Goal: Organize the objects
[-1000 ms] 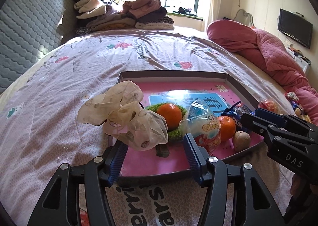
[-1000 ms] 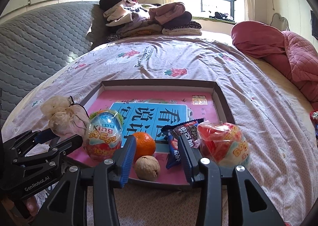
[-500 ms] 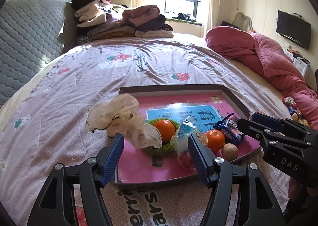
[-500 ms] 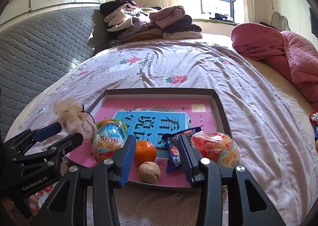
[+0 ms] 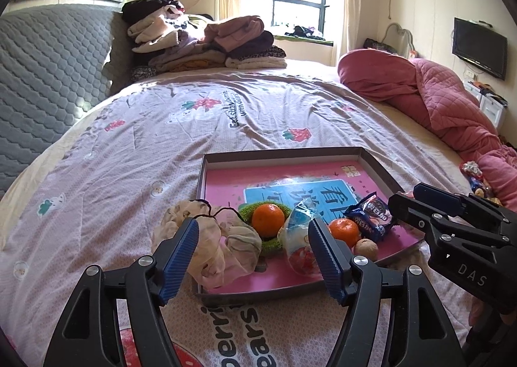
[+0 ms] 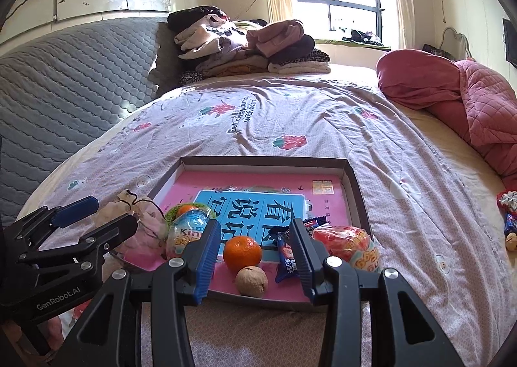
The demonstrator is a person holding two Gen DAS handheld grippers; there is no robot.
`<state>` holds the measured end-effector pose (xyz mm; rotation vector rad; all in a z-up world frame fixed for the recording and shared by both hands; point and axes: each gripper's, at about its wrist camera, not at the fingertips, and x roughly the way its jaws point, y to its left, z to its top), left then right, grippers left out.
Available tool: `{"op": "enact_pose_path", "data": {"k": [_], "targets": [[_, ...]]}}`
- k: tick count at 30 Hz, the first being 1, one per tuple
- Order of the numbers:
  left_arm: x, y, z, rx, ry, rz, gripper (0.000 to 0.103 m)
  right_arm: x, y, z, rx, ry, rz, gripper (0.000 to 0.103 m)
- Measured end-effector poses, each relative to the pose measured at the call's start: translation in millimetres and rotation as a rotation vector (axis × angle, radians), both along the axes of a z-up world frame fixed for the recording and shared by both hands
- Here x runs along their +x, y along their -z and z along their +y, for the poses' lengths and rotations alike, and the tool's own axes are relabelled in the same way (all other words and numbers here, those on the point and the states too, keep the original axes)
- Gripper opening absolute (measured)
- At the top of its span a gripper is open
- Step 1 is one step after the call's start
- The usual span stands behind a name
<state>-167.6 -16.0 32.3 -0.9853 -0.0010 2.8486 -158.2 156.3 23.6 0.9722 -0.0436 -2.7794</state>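
The left claw point(image 5: 252, 257) tilts downward over the bed's near edge, its blue-padded jaws opening with nothing pressed between them. The right claw point(image 6: 255, 257) hangs alongside at the same downward tilt, jaws parted and gripping nothing.

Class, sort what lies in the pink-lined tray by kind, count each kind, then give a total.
Round orange tangerines: 2
Foil-wrapped toy eggs: 2
Brown walnut: 1
Blue snack packet: 1
Green crocheted coaster: 1
Sheer beige drawstring pouch: 1
Total: 8
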Motion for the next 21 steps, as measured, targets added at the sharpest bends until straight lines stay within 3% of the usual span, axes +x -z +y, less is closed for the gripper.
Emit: {"op": "enact_pose_path", "data": {"k": [21], "targets": [[50, -48, 8, -0.027, -0.035, 0.061, 0.076, 43, -46, 13, -0.021, 0.009, 0.082, 0.061]]}}
